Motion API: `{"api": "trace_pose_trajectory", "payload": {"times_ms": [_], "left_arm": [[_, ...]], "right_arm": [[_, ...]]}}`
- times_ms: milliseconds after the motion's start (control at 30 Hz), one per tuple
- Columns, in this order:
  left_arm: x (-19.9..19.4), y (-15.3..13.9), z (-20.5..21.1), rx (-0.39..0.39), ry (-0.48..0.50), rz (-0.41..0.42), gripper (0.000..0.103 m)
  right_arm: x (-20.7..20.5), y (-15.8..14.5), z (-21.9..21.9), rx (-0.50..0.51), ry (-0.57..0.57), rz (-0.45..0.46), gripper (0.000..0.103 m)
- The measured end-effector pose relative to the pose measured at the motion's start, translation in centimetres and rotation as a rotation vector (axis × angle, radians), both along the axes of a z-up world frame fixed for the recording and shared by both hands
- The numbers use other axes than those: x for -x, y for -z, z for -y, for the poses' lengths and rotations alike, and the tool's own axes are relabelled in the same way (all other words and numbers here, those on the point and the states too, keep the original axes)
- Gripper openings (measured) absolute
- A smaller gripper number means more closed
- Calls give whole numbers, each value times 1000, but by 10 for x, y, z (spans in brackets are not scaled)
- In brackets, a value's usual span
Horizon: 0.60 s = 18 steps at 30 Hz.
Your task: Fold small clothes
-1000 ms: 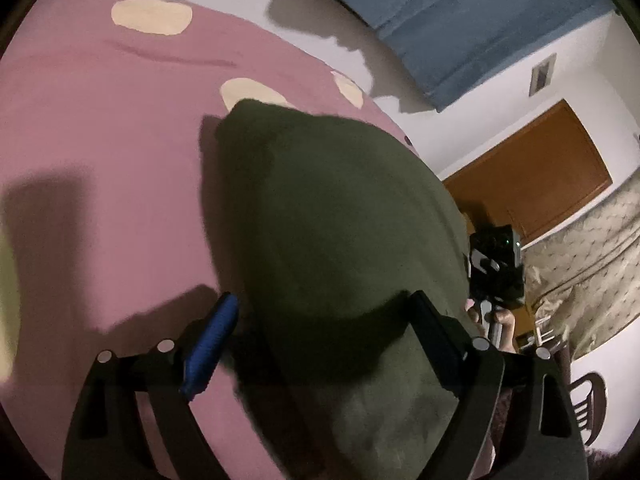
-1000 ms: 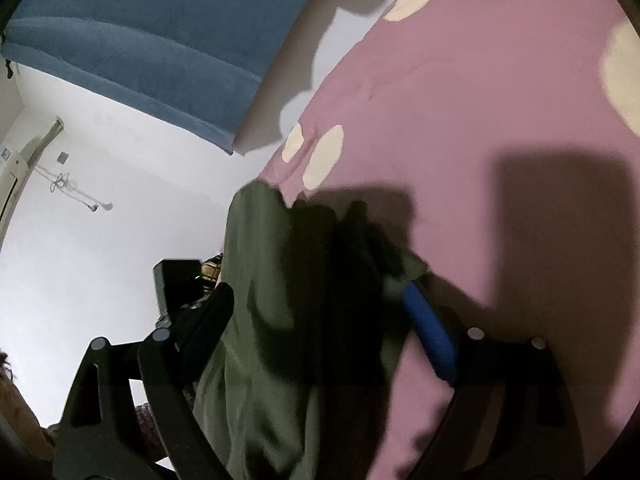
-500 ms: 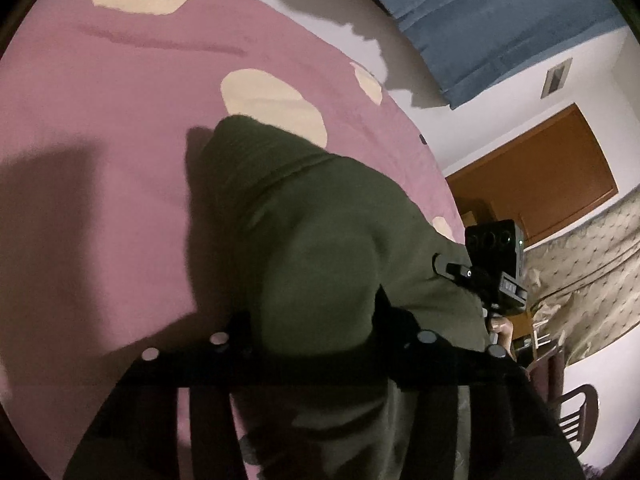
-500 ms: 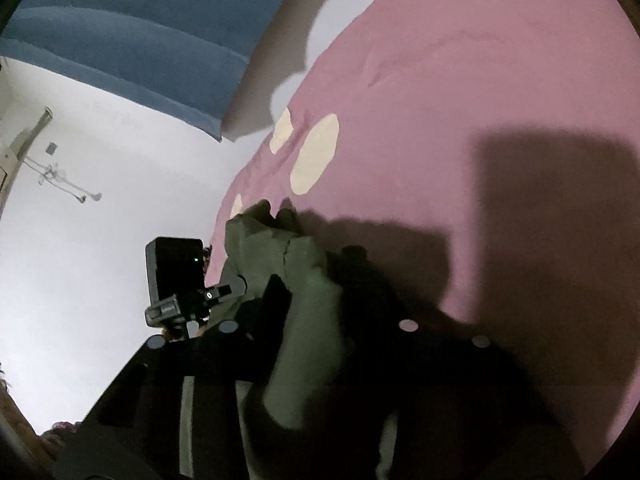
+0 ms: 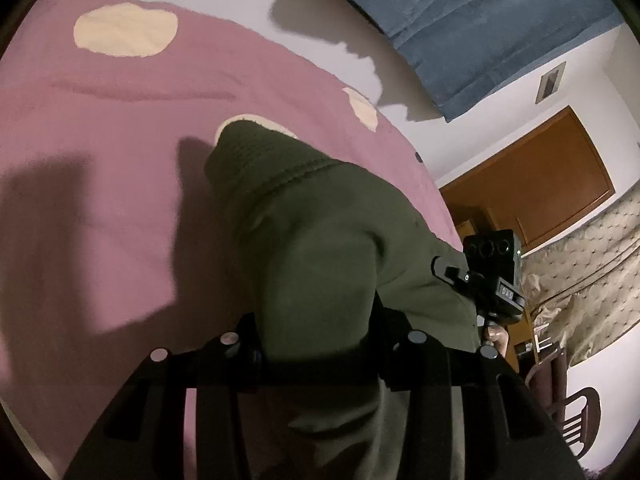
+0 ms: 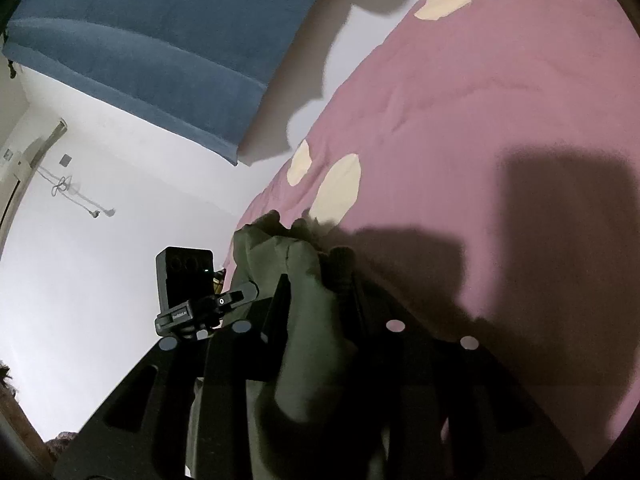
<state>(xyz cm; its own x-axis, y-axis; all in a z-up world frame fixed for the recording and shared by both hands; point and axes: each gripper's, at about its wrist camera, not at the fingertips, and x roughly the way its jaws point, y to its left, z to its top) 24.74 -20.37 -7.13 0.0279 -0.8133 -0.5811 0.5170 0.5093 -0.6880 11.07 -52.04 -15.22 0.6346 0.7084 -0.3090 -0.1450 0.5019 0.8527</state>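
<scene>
Two hand-held grippers, left (image 5: 316,344) and right (image 6: 320,320), each clamp one olive garment (image 5: 320,240) above one pink bedspread (image 5: 100,200)

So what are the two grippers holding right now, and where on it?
Both hold the green garment: left hand-held gripper and right hand-held gripper each pinch a bunched fold.

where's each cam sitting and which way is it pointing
Left wrist: sits on the left gripper, faces forward over the pink bedspread; its fingers pinch the green garment.
Right wrist: sits on the right gripper, faces the bedspread and blue headboard.
Shared: the garment, the bedspread, and each view shows the other gripper.
</scene>
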Motion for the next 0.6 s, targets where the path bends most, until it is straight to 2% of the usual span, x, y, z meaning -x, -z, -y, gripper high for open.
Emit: {"api": "trace_pose_trajectory", "payload": {"times_ms": [100, 167, 233, 300, 333, 367, 467, 600], "left_arm": [[-4, 17, -4, 8, -17, -44, 42], [-3, 22, -9, 34, -23, -57, 48], [0, 16, -12, 41, -29, -52, 56], [7, 7, -22, 36, -65, -58, 74], [10, 5, -27, 43, -72, -65, 82], [17, 2, -36, 56, -78, -81, 83], [44, 2, -65, 61, -80, -122, 86], [86, 7, -93, 76, -75, -158, 86]], "right_arm": [[-6, 11, 0, 9, 2, -32, 29], [-7, 20, 3, -34, 11, -50, 31], [-3, 13, 4, -52, 19, -40, 41], [7, 3, 7, -60, 31, -34, 71], [13, -2, 9, -60, 37, -28, 77], [19, -7, 11, -50, 47, -26, 83], [48, -18, 23, -32, 88, -32, 89], [93, -9, 28, -46, 90, -89, 91]]}}
